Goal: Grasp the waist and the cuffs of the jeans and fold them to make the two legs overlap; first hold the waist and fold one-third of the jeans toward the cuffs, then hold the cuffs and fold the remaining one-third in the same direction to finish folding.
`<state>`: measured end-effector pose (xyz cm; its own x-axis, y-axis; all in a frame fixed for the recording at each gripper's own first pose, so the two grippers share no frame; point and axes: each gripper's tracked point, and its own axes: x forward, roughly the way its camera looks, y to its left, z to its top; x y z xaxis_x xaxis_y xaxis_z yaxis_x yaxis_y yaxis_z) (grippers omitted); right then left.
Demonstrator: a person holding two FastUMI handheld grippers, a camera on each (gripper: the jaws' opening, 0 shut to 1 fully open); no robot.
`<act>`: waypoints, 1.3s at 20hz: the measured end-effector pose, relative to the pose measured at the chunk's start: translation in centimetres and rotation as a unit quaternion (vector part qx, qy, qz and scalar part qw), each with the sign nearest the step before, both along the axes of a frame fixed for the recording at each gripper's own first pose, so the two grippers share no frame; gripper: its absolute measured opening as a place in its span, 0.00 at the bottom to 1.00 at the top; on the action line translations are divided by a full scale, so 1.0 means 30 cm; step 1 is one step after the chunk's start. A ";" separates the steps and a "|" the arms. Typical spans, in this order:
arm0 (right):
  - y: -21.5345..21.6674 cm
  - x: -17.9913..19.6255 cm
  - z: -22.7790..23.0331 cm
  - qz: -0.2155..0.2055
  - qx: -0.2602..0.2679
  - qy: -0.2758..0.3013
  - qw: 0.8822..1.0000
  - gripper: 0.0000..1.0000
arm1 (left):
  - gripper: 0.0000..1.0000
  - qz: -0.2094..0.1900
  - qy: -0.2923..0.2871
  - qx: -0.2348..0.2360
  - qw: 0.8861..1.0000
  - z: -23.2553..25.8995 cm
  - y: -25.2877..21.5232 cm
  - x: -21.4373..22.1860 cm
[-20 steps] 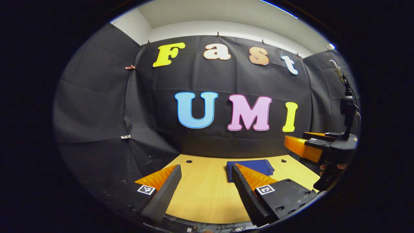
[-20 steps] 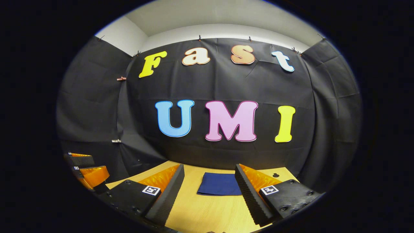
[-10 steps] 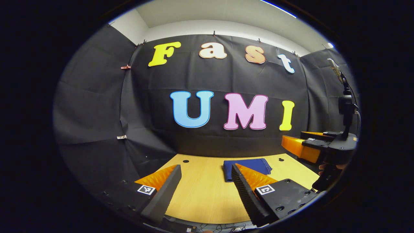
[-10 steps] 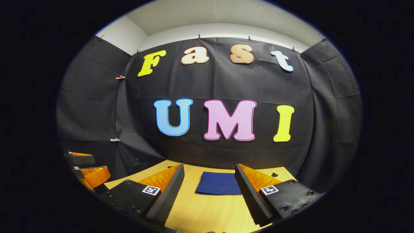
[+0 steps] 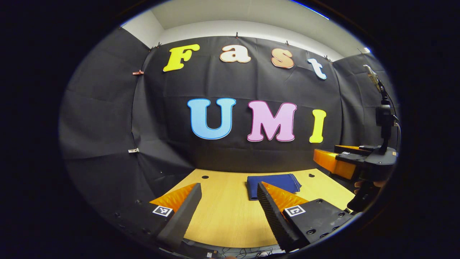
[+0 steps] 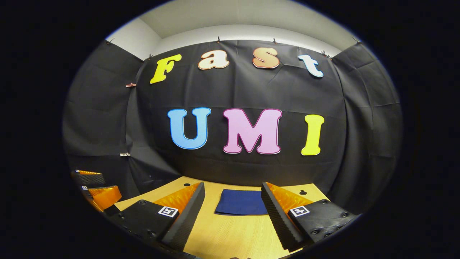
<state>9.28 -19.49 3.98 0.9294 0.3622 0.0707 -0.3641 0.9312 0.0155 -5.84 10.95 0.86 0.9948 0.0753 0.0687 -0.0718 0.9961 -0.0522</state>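
The dark blue jeans (image 5: 275,181) lie folded into a small flat rectangle on the wooden table (image 5: 222,212), toward its far side. In the right gripper view the jeans (image 6: 240,202) sit straight ahead between my fingers, farther off. My left gripper (image 5: 228,192) hangs open above the table's near part, nothing between its fingers, the jeans ahead and to the right, partly behind its right finger. My right gripper (image 6: 233,190) is open too, with nothing held. The right gripper (image 5: 341,162) appears at the right edge of the left gripper view, a hand below it.
The left gripper (image 6: 97,189) shows at the lower left of the right gripper view. Black cloth walls close the table on three sides. Small dark holes (image 5: 205,177) mark the tabletop's far corners. Cables lie past the near edge.
Both views have tipped slightly: the wall and the jeans sit a little higher in frame than a second ago. The jeans lie unmoved and both grippers stay open.
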 end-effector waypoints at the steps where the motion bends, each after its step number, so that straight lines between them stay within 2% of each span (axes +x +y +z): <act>1: 0.002 -0.003 0.001 0.000 -0.002 -0.001 1.000 0.96 | 0.97 0.000 0.000 0.001 1.000 -0.003 0.002 0.002; 26: -0.021 -0.020 -0.016 -0.019 -0.004 0.003 1.000 0.96 | 0.98 -0.016 0.010 -0.003 1.000 -0.034 -0.001 0.006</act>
